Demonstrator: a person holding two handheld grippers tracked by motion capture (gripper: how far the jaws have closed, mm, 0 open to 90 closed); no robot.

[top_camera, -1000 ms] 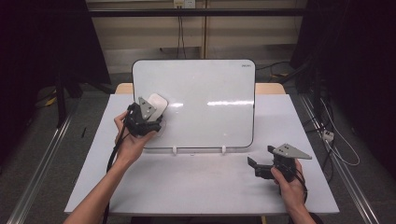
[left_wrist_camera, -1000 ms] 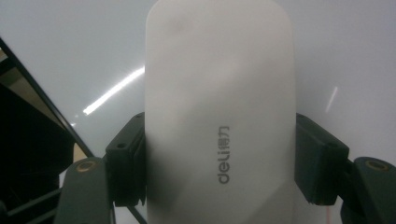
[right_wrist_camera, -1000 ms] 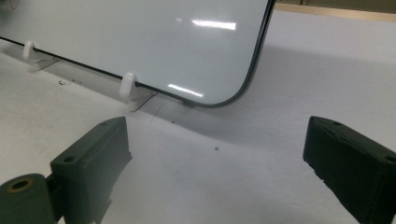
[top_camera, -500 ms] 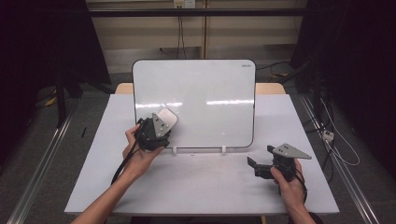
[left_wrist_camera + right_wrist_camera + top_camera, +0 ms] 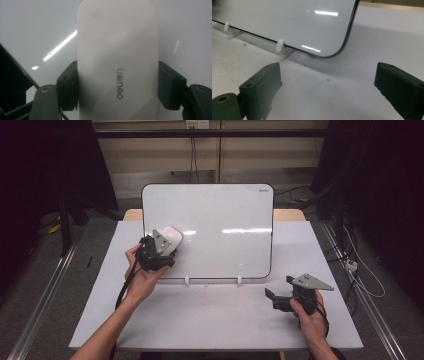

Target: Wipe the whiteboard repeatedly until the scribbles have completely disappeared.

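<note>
White rounded eraser point(image 5: 117, 62) sits clamped in left gripper point(image 5: 159, 251) jaws; right gripper point(image 5: 287, 295) jaws spread.

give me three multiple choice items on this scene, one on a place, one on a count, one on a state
1. Where is the eraser?
A. flat on the table
B. against the whiteboard's lower left
C. in the right gripper

2. How many white clips hold the whiteboard's bottom edge?
A. two
B. four
C. none

3. How is the right gripper?
A. shut on a pen
B. shut, empty
C. open, empty

Answers:
1 B, the left gripper holds it at the board's lower left.
2 A, two clips show in the high view.
3 C, its fingers stand wide apart over bare table.
</note>
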